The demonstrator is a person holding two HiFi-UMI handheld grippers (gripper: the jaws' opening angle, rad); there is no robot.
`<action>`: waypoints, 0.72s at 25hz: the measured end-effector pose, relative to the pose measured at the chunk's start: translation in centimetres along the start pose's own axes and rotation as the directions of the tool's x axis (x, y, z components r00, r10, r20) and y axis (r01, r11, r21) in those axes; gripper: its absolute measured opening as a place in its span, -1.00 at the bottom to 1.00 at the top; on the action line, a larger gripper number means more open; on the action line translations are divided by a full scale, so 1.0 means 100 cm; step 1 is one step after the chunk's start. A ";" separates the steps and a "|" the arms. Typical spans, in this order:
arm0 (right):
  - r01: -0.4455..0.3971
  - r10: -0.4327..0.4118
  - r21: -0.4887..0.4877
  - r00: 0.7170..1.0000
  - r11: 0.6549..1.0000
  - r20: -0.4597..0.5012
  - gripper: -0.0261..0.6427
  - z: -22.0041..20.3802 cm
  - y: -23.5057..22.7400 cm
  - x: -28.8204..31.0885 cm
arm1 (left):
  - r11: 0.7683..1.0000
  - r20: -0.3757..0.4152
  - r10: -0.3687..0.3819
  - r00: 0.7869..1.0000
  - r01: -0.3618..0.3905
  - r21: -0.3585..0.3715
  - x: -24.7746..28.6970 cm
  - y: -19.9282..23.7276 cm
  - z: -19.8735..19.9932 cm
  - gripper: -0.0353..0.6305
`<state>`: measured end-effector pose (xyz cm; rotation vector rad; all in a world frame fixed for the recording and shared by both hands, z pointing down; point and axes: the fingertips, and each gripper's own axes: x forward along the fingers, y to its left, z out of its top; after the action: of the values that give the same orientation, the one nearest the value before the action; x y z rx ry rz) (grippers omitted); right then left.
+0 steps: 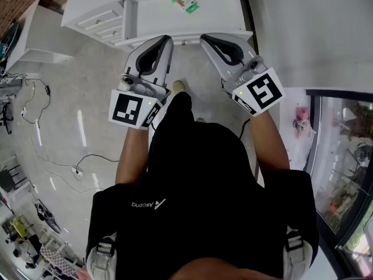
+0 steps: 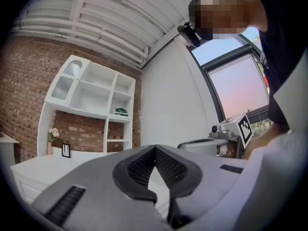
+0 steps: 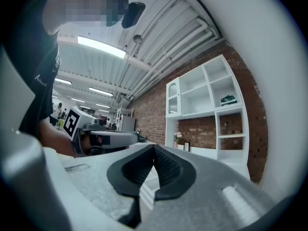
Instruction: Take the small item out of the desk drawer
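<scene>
A black shirt (image 1: 198, 168) with small white lettering fills the lower centre. The left gripper (image 1: 165, 40) and right gripper (image 1: 205, 39) are grey, with black-and-white marker cubes (image 1: 131, 109).

Loft-style lab: brick wall (image 2: 24, 81), ceiling pipes (image 2: 57, 25).

White desk top (image 2: 43, 166): flower vase (image 2: 51, 139), picture frame (image 2: 66, 150) standing.

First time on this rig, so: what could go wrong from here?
Left tongs and right tongs are both shut, so they may bump the drawers rather than grip. Those sit off to the left, where a cable lies on the floor: a possible trip hazard.
</scene>
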<state>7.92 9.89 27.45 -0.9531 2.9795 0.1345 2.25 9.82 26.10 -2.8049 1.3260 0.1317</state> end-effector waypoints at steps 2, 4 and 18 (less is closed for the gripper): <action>0.006 -0.006 -0.009 1.000 1.000 -0.022 -0.91 -0.006 -0.016 0.018 | 1.000 0.005 0.000 1.000 0.001 0.000 0.013 0.020 -0.002 -0.90; 0.015 -0.016 -0.015 0.999 1.000 -0.050 -0.91 -0.013 -0.030 0.037 | 1.000 0.007 -0.003 1.000 0.003 -0.007 0.025 0.040 -0.003 -0.90; 0.067 -0.070 -0.022 0.978 0.998 -0.198 -0.91 -0.067 -0.117 0.165 | 0.997 0.000 -0.049 0.999 0.049 -0.052 0.102 0.178 -0.021 -0.90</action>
<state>1.35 -9.76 32.57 -1.1332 3.1226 0.0647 -4.92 -9.45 27.35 -2.8783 1.2710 0.1649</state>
